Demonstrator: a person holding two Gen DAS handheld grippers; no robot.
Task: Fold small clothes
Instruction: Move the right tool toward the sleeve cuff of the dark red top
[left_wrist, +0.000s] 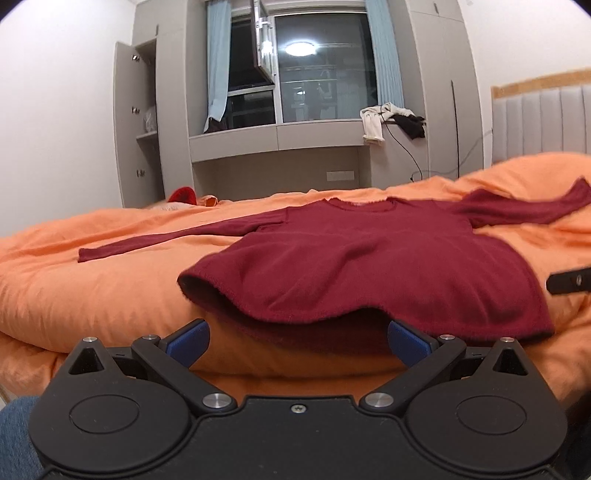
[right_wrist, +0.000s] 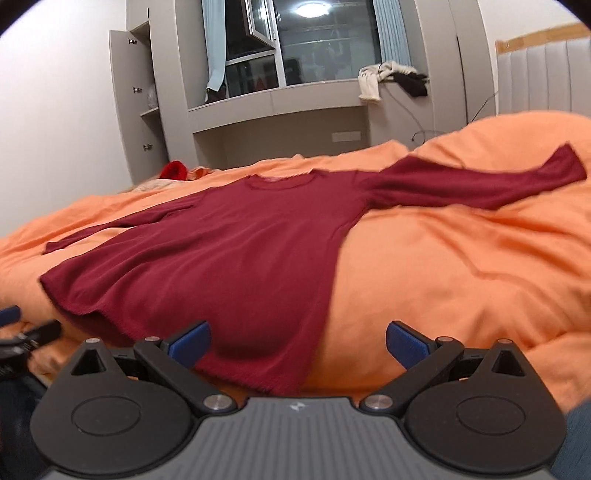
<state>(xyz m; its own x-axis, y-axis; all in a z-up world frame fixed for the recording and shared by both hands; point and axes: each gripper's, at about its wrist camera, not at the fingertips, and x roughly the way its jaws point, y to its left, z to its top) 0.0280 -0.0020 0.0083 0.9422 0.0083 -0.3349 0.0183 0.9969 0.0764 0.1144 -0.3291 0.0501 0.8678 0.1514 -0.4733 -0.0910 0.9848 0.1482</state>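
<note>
Both jaws spread apart, the left hand-held gripper and right hand-held gripper are facing the maroon sweater, lying flat on the orange bed, hem nearest, collar farthest.

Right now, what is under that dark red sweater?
The sweater lies spread flat on an orange blanket covering the bed. Whatever sits beneath the blanket is hidden, and the sweater's underside cannot be seen.

One dark red sweater with two sleeves, on one orange duvet.
</note>
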